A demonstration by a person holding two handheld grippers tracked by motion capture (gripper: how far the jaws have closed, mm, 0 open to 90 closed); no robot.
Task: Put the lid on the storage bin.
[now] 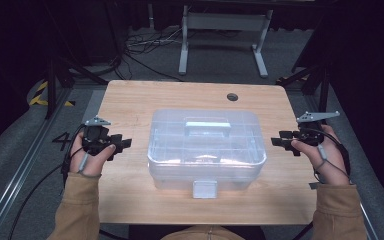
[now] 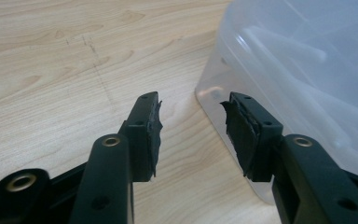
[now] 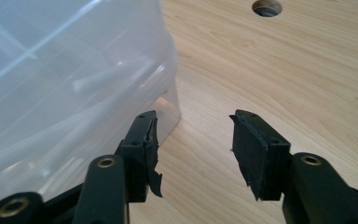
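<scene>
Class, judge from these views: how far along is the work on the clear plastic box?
Done: nothing visible; the clear box sits shut, front latch down. In hand: nothing; left gripper and right gripper flank it, jaws open, apart from it. Left: probably gripping it.

From above our own side we look forward and down on the whole pale wooden bench (image 1: 130,100), far enough off to take in the floor beyond. Our left tool's camera sits low and close, looking along its black jaws at the clear, lidded plastic storage box (image 2: 307,70). Our right tool's camera does likewise from the opposite side, sharing that box (image 3: 65,70) and bench (image 3: 284,70) with the high view.
</scene>
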